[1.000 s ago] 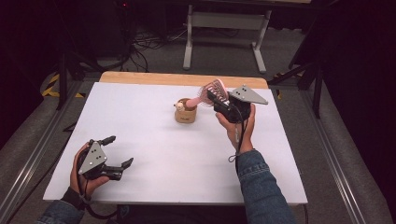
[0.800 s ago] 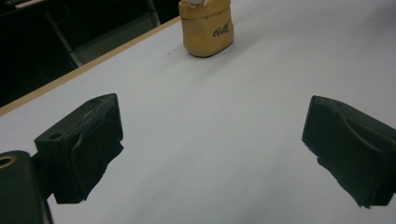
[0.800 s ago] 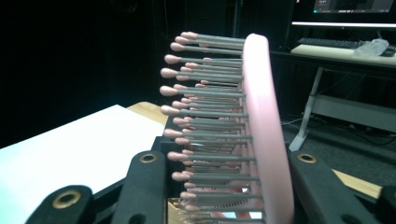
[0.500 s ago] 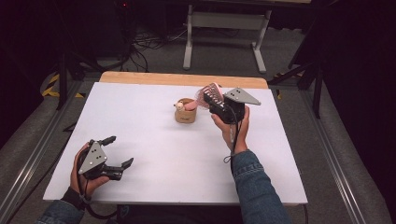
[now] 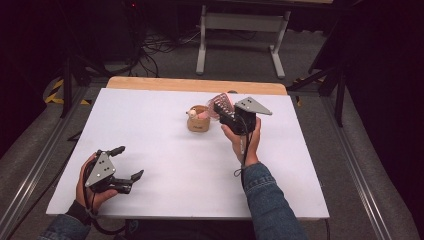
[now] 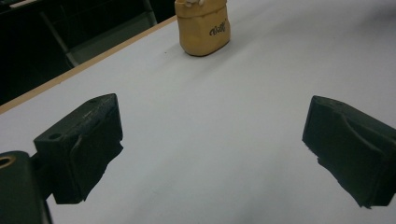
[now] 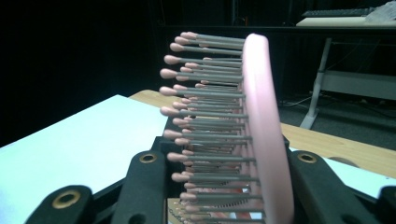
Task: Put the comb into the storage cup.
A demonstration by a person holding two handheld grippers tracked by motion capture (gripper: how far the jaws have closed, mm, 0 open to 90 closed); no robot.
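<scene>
Pink hairbrush is up in the right gripper, jaws clamped on its head w/ bristles sticking out sideways in the right gripper view, pink back on the other side. Brush handle end dips into the small tan holder, which stands upright just left of that gripper, a bit past the middle of the white table; whether the handle touches the holder's inside I can't tell. Right hand grips the tool from below, denim sleeve coming in from the near edge. Wooden strip marks the far edge, close behind the holder; beyond it dark floor, cables, and a grey stand. Lots of bare white surface left of and in front of the holder. Left gripper sits at the near-left corner, well apart from the rest, jaws wide apart w/ nothing between them; in the left gripper view the holder shows far off beyond both black pads. Right side of table beyond the right hand also bare up to its edge.
</scene>
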